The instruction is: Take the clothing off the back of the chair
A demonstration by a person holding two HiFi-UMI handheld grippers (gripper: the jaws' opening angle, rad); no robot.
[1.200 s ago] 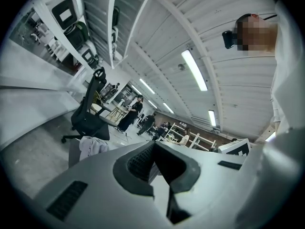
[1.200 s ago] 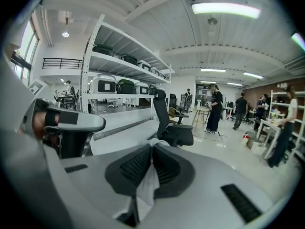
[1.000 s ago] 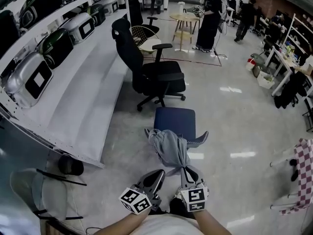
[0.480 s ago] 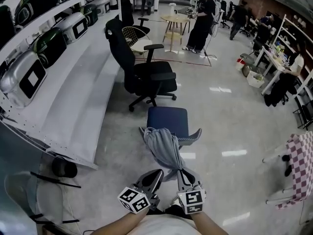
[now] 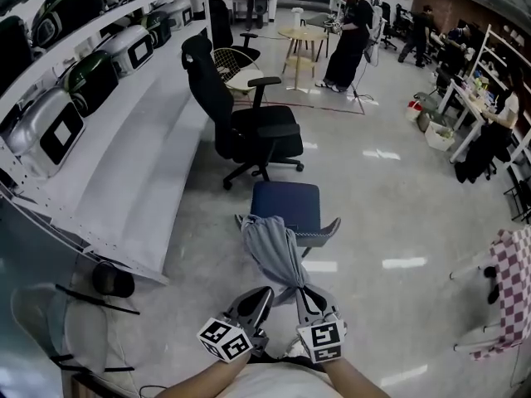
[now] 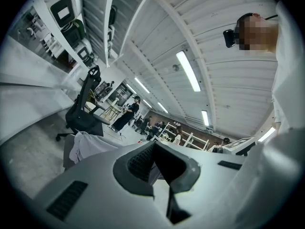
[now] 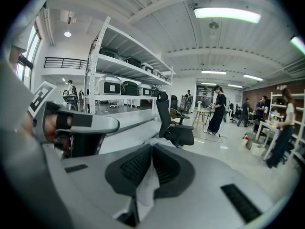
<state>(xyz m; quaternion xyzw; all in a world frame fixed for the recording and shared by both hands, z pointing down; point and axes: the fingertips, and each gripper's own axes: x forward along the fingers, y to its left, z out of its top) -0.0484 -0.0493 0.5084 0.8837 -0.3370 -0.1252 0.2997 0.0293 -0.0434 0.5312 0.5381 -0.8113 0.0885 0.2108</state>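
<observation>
shelving (image 5: 124, 168): far left, loaded with hard cases; not involved in the task.

left gripper (image 5: 259, 297): low in the head view, held level, close to the body and just beside the other gripper. its jaws are seen brought together, and nothing is judged to be held in them.

clothing (image 5: 272, 243): grey and soft. one end is draped over the back of the blue chair (image 5: 286, 203); the other is gathered into a narrow rope and drawn toward the right gripper. it is judged light, limp and easily stretched, more likely to snag on the chair back than to slip or tear. a hold on a bunched fold, as is taken here, is judged sound. a second hold nearer the chair back would be advised, so that the cloth is lifted over the top edge and not dragged. the garment is not yet clear of the chair.

right gripper (image 5: 302, 292): tilted somewhat downward. its jaws are closed tight on a pale fold of the clothing, which is pinched between them and trails out below.
</observation>
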